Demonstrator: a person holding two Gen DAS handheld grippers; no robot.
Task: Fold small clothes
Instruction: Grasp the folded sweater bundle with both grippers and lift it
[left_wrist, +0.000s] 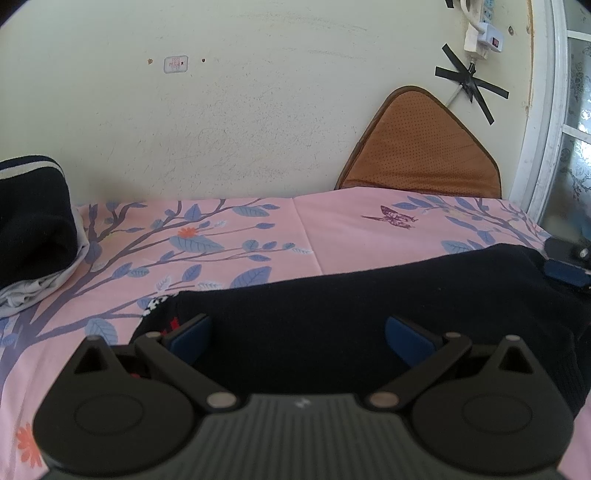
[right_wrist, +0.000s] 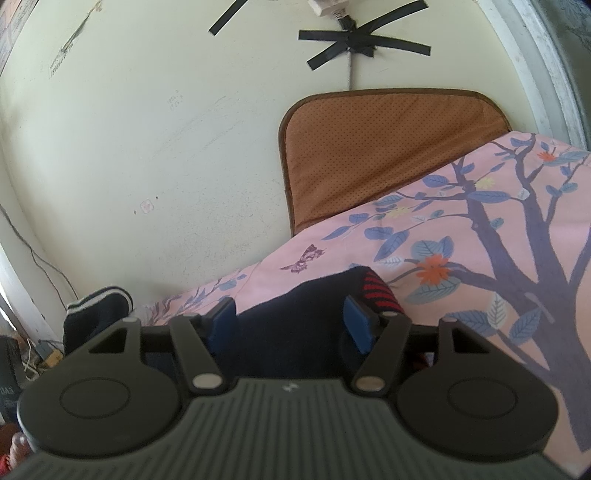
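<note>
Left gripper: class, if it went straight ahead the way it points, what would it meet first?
Probably the dark garment, which lies between the open fingers of the left gripper; beyond it come the pink sheet and the wall.

The left gripper (left_wrist: 297, 334) hovers with fingers spread wide over a dark garment (left_wrist: 369, 310); a folded pile (left_wrist: 33, 236) lies far to its left.
</note>
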